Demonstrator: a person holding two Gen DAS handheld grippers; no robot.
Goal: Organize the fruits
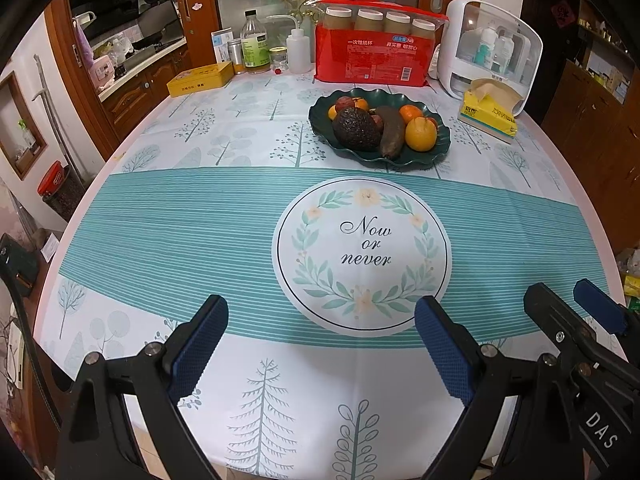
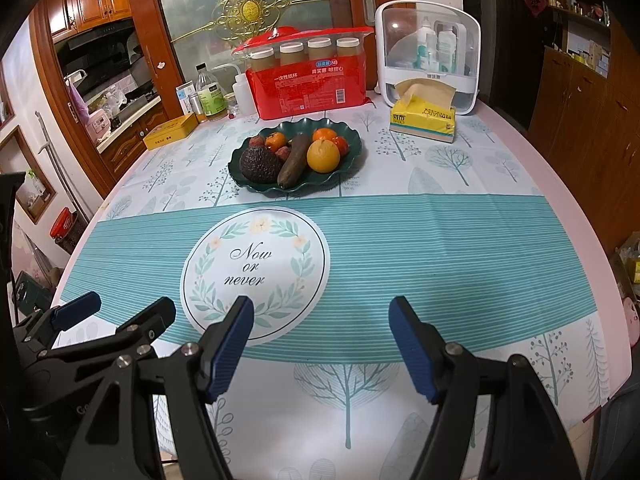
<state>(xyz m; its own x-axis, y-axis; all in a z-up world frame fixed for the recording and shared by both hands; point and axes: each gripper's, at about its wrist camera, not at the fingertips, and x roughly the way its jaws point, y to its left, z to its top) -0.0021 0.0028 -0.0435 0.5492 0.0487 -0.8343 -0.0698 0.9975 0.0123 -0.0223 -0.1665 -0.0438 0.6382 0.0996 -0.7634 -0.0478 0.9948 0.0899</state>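
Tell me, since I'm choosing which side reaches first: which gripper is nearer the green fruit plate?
Left, only slightly. The left gripper sits with the plate ahead to its right; the right gripper has it ahead to its left. Both are open, well short of it.

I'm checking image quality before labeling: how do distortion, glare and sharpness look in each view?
Left wrist view: strong fisheye bends the table edge, dark vignette fills the corners, the fruit plate is sharp. Right wrist view: same curving, small glare spots on the clear storage box, dim room at right.
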